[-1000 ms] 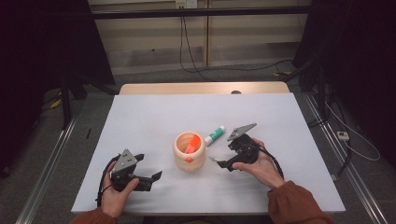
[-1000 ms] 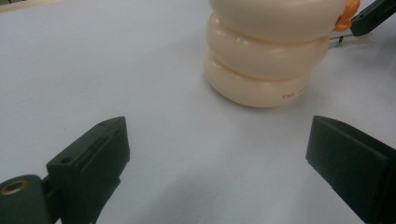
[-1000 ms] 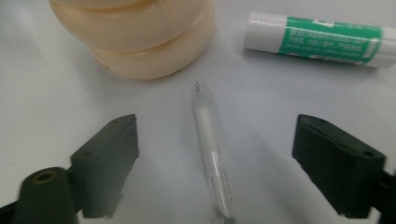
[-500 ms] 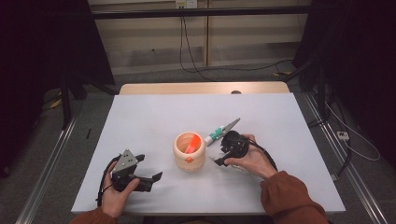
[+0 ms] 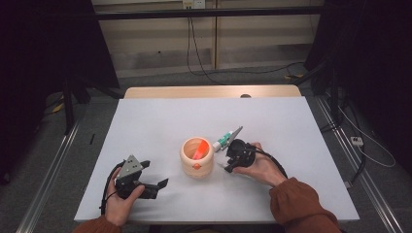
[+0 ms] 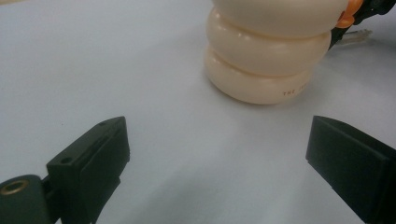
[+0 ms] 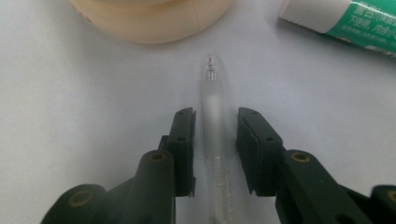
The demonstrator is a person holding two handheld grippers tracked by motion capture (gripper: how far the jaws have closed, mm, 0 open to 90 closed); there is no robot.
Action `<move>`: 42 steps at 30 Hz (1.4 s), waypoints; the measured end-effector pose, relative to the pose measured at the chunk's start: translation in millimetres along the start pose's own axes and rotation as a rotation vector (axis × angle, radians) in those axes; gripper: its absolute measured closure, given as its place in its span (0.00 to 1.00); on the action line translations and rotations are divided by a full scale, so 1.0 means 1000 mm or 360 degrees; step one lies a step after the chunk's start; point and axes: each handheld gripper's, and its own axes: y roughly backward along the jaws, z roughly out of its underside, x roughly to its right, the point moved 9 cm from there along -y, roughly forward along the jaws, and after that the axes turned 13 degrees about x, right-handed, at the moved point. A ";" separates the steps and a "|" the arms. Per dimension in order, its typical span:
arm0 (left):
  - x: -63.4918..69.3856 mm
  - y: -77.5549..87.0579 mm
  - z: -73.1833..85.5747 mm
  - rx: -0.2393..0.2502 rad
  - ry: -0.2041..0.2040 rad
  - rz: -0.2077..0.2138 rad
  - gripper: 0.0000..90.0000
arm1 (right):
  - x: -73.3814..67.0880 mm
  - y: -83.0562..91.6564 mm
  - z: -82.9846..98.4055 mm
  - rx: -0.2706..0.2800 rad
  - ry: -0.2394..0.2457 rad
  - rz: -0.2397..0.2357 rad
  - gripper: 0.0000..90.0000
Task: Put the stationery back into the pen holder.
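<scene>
Cup (image 5: 197,158) and tube (image 5: 222,141) beside pen (image 7: 215,116)

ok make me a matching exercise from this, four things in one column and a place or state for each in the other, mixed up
Things:
1. clear pen
2. orange marker
3. left gripper
4. green and white tube

Places or states:
A. standing in the cream holder
B. jaws wide apart, nothing between them
C. lying on the table between the right gripper jaws
D. lying on the table beside the holder

Pairs: 1-C, 2-A, 3-B, 4-D

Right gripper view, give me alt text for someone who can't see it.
A clear pen lies on a white table between the two black jaws of the right gripper, which have just been closing and stand narrowly apart on either side of it. Beyond its tip are a cream cup and a white-and-green tube.
</scene>
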 end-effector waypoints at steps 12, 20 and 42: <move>0.000 0.000 0.000 -0.0002 0.0006 0.0010 0.07 | 0.001 -0.001 -0.001 -0.0034 0.0023 0.0001 0.90; 0.000 0.000 0.000 -0.0003 0.0005 0.0005 0.07 | 0.001 -0.001 -0.001 -0.0038 0.0025 0.0005 0.91; -0.003 0.001 -0.002 0.0010 -0.0007 -0.0015 0.07 | 0.022 0.029 -0.011 0.0250 -0.0181 0.0100 0.91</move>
